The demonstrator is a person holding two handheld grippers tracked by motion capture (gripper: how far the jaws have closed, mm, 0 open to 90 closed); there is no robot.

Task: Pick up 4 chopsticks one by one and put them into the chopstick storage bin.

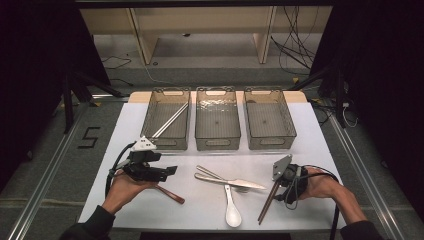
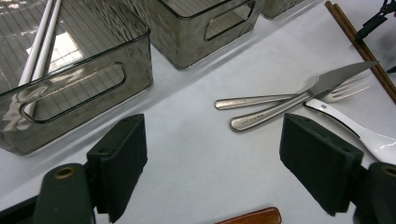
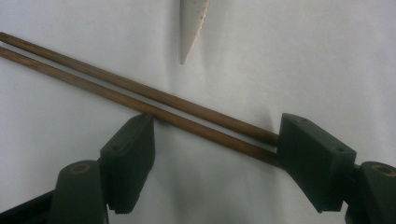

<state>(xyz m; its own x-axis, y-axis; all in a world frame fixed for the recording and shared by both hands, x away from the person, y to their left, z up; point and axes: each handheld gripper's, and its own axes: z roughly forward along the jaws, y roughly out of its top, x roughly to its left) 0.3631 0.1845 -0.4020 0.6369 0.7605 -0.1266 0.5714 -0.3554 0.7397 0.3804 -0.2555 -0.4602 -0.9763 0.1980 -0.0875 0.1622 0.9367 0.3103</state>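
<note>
Sorting cutlery into bins looks barely started. The brown chopsticks (image 3: 154, 100) lie flat on the table at 4 o'clock, between the spread jaws of the right gripper (image 1: 281, 188), not pinched yet. One white pair (image 1: 170, 121) already sits in the left bin (image 1: 150, 114). Knife (image 1: 235, 182), fork (image 1: 220, 176), white spoon (image 1: 232, 210) and a wooden-handled piece (image 1: 171, 194) wait. Left gripper (image 1: 172, 170) hangs wide open at 8 o'clock.

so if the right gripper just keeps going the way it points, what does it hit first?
Most likely the brown chopsticks: in its own view the pair lies across the gap of the open right gripper, close ahead on the white table. The knife tip lies beyond them. Exact depth is unclear.
</note>
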